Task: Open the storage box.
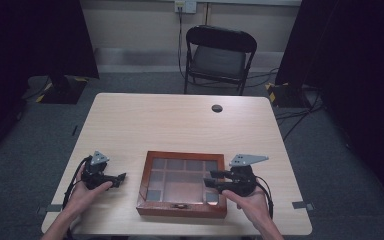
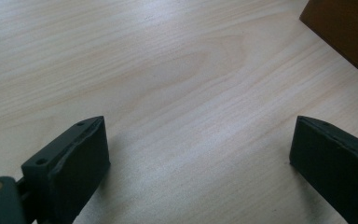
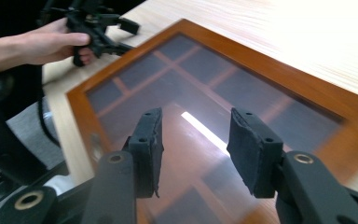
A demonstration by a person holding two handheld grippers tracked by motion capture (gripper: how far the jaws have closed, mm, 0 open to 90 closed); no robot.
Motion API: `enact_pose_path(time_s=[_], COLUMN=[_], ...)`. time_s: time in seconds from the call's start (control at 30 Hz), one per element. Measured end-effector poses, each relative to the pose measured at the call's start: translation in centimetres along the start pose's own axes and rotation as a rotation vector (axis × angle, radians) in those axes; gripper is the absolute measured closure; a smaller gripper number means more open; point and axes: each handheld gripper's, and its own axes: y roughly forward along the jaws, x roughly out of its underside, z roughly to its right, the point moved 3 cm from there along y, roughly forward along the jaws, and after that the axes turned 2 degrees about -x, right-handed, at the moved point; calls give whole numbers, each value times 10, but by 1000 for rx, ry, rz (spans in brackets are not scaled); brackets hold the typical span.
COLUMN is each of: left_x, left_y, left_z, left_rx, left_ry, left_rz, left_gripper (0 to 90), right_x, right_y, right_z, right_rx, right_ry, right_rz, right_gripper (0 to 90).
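A shallow wooden box (image 1: 181,210) with a glass lid over several compartments lies near the table's front edge. In the right gripper view its frame (image 3: 270,70) and glass run under my jaws. My right gripper (image 1: 210,178) hovers over the right part of the lid, pointing left. The right gripper (image 3: 193,135) is partly open with nothing between its pads. My left gripper (image 1: 121,179) rests low over the bare table to the left of the box. This left gripper (image 2: 198,149) is wide open and empty, with a corner of the box (image 2: 349,32) beyond it.
A black folding chair (image 1: 219,55) stands behind the table. A round cable hole (image 1: 217,108) sits near the far edge of the light wooden table (image 1: 170,125). Dark curtains hang at both sides. The left gripper (image 3: 128,36) and its hand show beyond the box.
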Motion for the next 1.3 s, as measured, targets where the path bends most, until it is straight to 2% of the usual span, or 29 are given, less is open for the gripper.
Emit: enact_pose_path(time_s=[0.23, 0.4, 0.63, 0.9, 1.07, 1.13, 1.3], left_x=[0, 0, 0, 0, 0, 0, 0], left_y=[0, 0, 0, 0, 0, 0, 0], left_z=[0, 0, 0, 0, 0, 0, 0], left_rx=[-1, 0, -1, -1, 0, -1, -1], left_ry=[1, 0, 0, 1, -2, 0, -2], left_rz=[0, 0, 0, 0, 2, 0, 2], left_gripper=[40, 40, 40, 40, 40, 40, 40], right_x=[-7, -2, 7, 16, 22, 24, 25], right_y=[19, 28, 37, 50, 57, 58, 59], right_z=[-17, -28, -36, -51, -52, -52, -52], right_rx=[-72, -114, -149, -218, -233, -219, -218], right_ry=[-45, -80, -97, -143, -150, -156, -169], right_rz=[-30, -58, -91, -141, -165, -173, -167], right_gripper=[586, 625, 675, 780, 805, 804, 801])
